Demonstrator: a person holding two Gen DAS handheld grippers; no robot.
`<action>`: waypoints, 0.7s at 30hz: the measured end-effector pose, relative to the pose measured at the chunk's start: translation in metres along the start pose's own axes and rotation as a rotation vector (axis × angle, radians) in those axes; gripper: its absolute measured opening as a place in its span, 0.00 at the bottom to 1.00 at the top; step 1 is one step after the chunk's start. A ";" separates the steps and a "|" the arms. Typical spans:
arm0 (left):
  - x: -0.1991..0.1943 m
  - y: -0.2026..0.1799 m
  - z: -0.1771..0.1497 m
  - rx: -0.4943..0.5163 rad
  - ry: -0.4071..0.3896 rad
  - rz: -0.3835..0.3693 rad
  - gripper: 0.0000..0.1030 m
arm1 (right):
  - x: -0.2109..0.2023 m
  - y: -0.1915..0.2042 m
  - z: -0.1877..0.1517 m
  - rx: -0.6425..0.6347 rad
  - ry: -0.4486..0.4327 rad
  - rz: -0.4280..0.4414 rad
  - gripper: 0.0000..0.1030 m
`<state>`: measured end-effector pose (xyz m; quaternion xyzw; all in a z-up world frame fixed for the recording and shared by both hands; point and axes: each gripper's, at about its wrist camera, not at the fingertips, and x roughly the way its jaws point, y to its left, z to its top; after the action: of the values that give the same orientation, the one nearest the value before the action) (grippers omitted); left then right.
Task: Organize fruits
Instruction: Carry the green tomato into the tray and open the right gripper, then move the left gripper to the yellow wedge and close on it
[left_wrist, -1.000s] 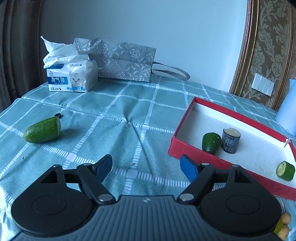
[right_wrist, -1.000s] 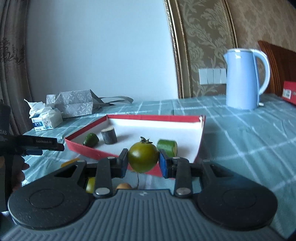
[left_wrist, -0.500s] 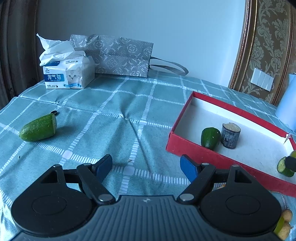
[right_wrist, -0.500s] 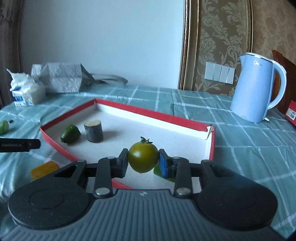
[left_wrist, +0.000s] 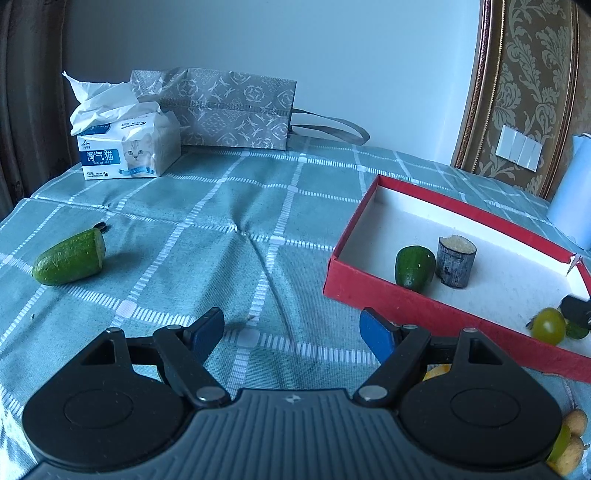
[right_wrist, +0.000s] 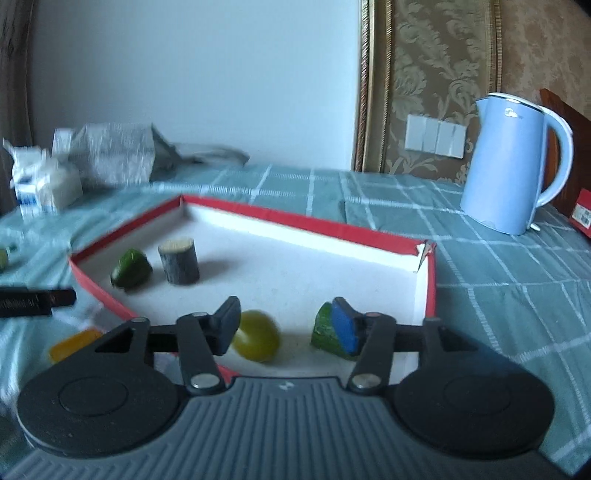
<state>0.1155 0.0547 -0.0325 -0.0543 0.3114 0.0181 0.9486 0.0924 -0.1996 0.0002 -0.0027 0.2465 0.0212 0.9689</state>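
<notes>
A red tray (right_wrist: 280, 216) with a white floor holds a green fruit (right_wrist: 131, 267), a grey stump piece (right_wrist: 179, 260) and a cut cucumber piece (right_wrist: 325, 330). My right gripper (right_wrist: 286, 326) hangs over the tray's near end and its jaws are opening. A green tomato (right_wrist: 256, 339) lies loose on the tray floor between them, free of both pads. In the left wrist view the tomato (left_wrist: 548, 326) shows at the tray's (left_wrist: 424, 308) right end. My left gripper (left_wrist: 291, 332) stands open over bare cloth. A half cucumber (left_wrist: 70, 258) lies on the cloth to its left.
A tissue pack (left_wrist: 125, 149) and a grey patterned bag (left_wrist: 229, 109) stand at the table's far side. A blue kettle (right_wrist: 511, 164) stands right of the tray. A yellow piece (right_wrist: 74, 343) lies on the cloth left of the tray; small fruits (left_wrist: 570, 439) sit near the left gripper.
My right gripper carried the green tomato over the tray, then parted its jaws, and the tomato dropped onto the tray floor. The left gripper stayed in place, open.
</notes>
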 end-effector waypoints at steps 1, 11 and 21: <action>0.000 0.000 0.000 0.001 0.000 -0.001 0.78 | -0.004 -0.003 0.000 0.022 -0.016 0.008 0.60; -0.003 -0.002 -0.002 0.021 -0.014 0.010 0.78 | -0.057 -0.036 -0.030 0.232 -0.205 -0.025 0.99; -0.028 0.005 -0.013 0.066 -0.066 -0.064 0.83 | -0.071 -0.059 -0.049 0.349 -0.208 -0.026 1.00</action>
<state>0.0855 0.0587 -0.0269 -0.0325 0.2787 -0.0206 0.9596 0.0094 -0.2619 -0.0094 0.1644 0.1452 -0.0342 0.9750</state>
